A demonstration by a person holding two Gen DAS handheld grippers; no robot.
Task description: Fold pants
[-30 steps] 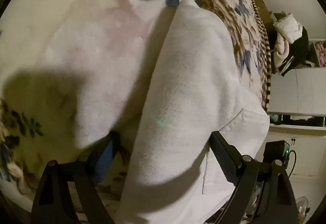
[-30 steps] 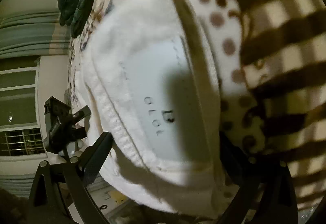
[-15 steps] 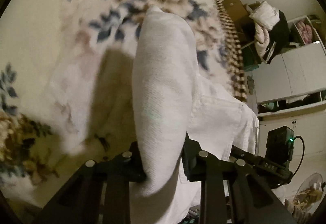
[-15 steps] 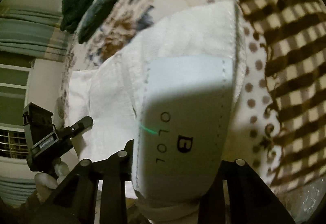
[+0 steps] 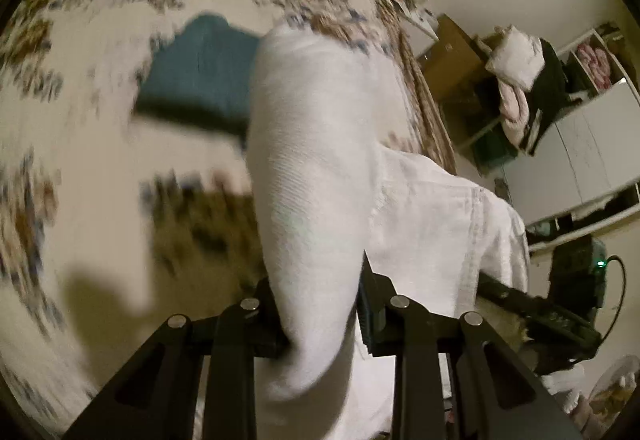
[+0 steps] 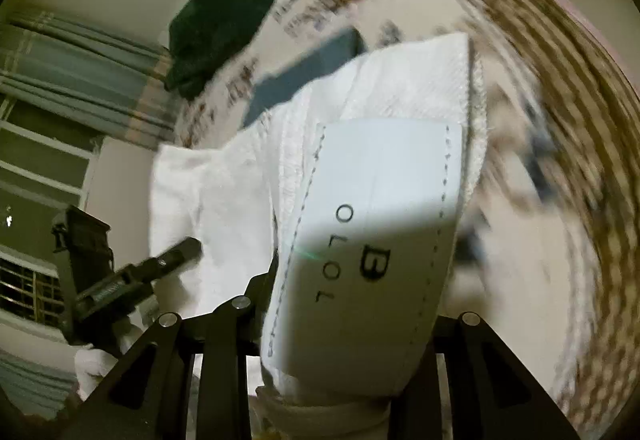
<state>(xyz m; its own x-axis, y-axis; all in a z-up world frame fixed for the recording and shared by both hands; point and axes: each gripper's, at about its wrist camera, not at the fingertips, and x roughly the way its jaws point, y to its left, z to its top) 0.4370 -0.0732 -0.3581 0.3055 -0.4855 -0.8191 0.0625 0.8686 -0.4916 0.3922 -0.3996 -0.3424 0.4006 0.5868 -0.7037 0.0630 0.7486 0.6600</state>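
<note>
Left wrist view shows your left gripper (image 5: pixel 320 314) nipped tight on a bunched fold of the white pants (image 5: pixel 312 167); its jaws have just been closing, and the cloth sits between them now. Your right gripper (image 6: pixel 352 336) has likewise just been closing and clamps the waistband end with the pale label (image 6: pixel 376 224). The pants hang between the two, raised off the floral bedspread (image 5: pixel 80 119); a blue folded garment (image 5: pixel 196 75) lies beyond, though blur makes it hard to name. Keep both grips firm and level so the cloth stays taut; carry the held edge over evenly, clear of the blue garment; lower both ends together so the fold lands square.
</note>
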